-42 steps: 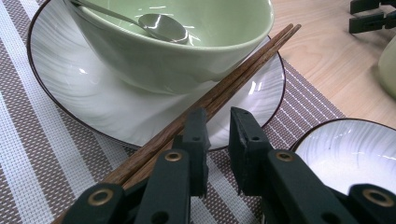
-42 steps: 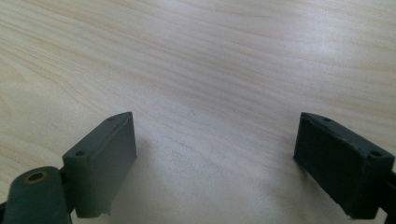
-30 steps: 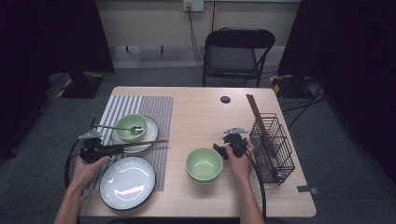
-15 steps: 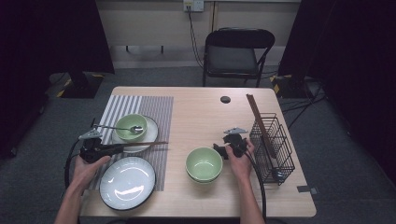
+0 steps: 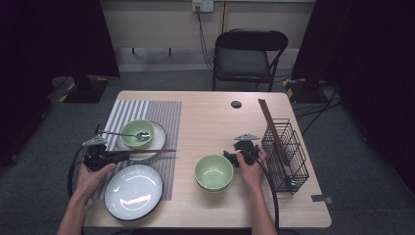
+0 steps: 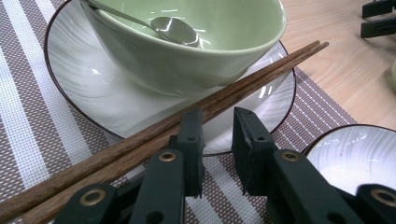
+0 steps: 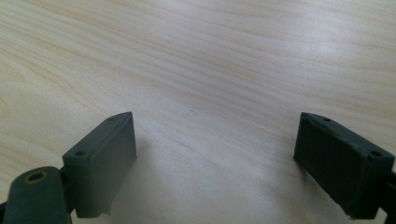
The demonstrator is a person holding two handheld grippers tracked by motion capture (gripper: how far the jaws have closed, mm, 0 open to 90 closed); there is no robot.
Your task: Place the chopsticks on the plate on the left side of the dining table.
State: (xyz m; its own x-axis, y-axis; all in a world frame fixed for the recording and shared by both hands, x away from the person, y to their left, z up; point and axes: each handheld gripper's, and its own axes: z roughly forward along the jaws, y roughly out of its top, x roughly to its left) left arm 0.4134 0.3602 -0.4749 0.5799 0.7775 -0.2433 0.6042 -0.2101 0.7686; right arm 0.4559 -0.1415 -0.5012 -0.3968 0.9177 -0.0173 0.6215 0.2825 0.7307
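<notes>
A pair of brown chopsticks (image 5: pixel 151 151) (image 6: pixel 261 70) lies across the near rim of a small white plate (image 5: pixel 157 134) (image 6: pixel 84 79). On that plate stands a green bowl (image 5: pixel 137 132) (image 6: pixel 210 60) with a metal spoon (image 5: pixel 125 133) (image 6: pixel 175 30) in it. My left gripper (image 5: pixel 121 156) (image 6: pixel 217 121) is low over the striped placemat (image 5: pixel 161 112). Its jaws stand a narrow gap apart with nothing between them, and the chopsticks run just outside its left jaw. My right gripper (image 5: pixel 229 156) (image 7: pixel 215 140) is open wide over bare wood beside a second green bowl (image 5: pixel 214 171).
A large dark-rimmed white plate (image 5: pixel 133 191) (image 6: pixel 355 154) sits at the near left. A black wire basket (image 5: pixel 288 156) holding more chopsticks (image 5: pixel 271 128) stands at the right edge. A small black disc (image 5: pixel 236 104) lies at the far side, and a folding chair (image 5: pixel 247 54) stands beyond the table.
</notes>
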